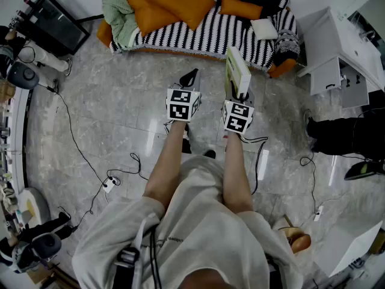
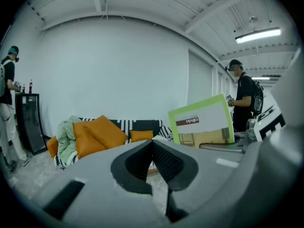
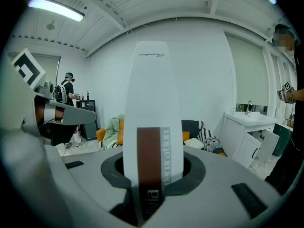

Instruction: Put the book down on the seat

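Note:
My right gripper [image 1: 239, 95] is shut on a book [image 1: 236, 71] with a green-edged cover and a white spine carrying a brown band [image 3: 152, 127]. The book stands upright between the jaws, its spine facing the right gripper view. In the left gripper view the book [image 2: 203, 122] shows at the right, held in the air. My left gripper [image 1: 189, 79] is shut and holds nothing; its dark pads meet at the tip [image 2: 153, 148]. Ahead lies the sofa seat [image 1: 198, 32] with black and white stripes, still some way beyond both grippers.
Orange cushions [image 1: 171, 2] and a pale green blanket [image 1: 117, 11] fill the sofa's left half. A white pad [image 1: 263, 29] lies on its right. A white cabinet [image 1: 340, 50] stands at the right, a black unit [image 1: 54, 26] at the left. Cables [image 1: 90, 167] trail on the marble floor. Other persons stand around the room.

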